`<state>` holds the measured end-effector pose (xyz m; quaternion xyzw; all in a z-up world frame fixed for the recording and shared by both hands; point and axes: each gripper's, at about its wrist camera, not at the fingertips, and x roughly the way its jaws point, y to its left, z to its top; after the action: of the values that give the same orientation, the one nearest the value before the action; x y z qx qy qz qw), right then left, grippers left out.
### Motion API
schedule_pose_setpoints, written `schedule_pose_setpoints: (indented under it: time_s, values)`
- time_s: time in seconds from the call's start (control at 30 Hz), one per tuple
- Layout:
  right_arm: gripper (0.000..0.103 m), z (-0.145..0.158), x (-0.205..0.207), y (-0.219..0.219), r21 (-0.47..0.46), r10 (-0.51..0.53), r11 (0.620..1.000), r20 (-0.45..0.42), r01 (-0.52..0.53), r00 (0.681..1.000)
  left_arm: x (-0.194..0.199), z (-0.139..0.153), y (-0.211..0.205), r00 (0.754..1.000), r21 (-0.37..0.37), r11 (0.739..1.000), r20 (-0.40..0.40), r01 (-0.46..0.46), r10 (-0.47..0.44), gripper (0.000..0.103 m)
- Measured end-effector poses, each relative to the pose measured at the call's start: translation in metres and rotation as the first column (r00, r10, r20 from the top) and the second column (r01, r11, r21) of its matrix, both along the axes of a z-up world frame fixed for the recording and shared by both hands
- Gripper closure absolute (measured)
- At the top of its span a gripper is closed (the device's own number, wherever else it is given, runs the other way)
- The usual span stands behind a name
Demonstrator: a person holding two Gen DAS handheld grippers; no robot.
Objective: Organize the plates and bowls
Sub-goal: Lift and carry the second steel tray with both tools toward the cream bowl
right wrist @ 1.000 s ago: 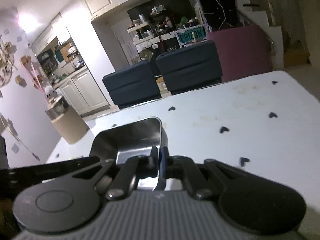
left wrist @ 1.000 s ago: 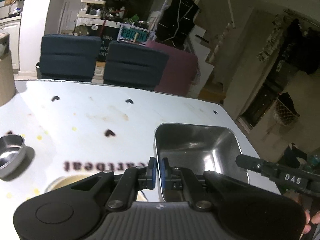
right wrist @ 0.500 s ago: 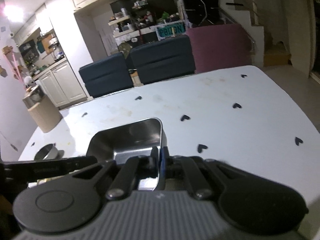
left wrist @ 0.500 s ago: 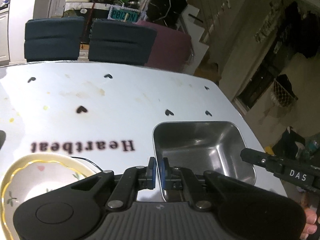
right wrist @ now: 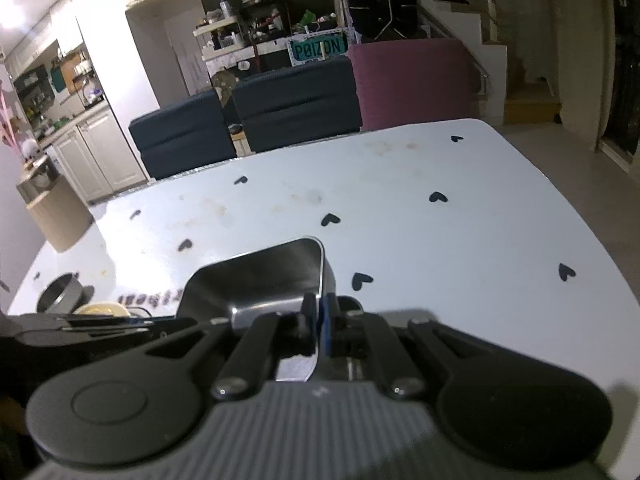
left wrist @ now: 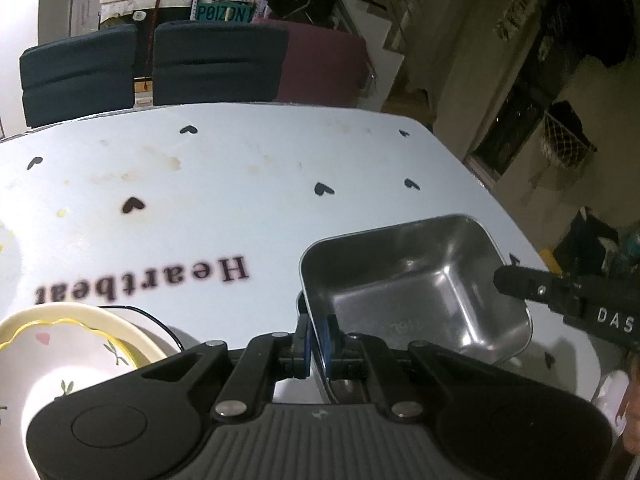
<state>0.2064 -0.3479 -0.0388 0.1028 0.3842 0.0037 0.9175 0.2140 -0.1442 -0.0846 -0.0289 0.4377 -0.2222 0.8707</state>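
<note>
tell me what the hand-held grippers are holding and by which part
Both hold the steel tray: left hand-held gripper pinches its left rim, right hand-held gripper its right rim.

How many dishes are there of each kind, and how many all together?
Steel trays: 1
Flowery plates: 1
Round steel bowls: 1
Total: 3

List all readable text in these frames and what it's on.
"Heartbeat": printed on the white tablecloth, upside down in the left wrist view.
"POIZON": teal sign behind the dark chairs.
"DAS": white letters on the right hand-held gripper, cut off at the frame edge.
Stamp inside the steel tray: too blurred to read.
</note>
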Motion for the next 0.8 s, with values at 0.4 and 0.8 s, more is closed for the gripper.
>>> schedule_pose_setpoints:
  time_s: [0.4, 0.8]
  values:
    - [0.098, -0.007, 0.008, 0.007, -0.059, 0.007, 0.998, -0.041, -0.010, 0.999, 0.000, -0.012, -0.008, 0.999, 0.054, 0.998, -0.013, 0.039, -0.039, 0.095]
    - [0.098, -0.016, 0.020, 0.015, -0.087, 0.007, 0.996, -0.087, -0.015, 0.996, -0.001, -0.019, -0.011, 0.998, 0.077, 0.995, -0.034, 0.064, -0.061, 0.094]
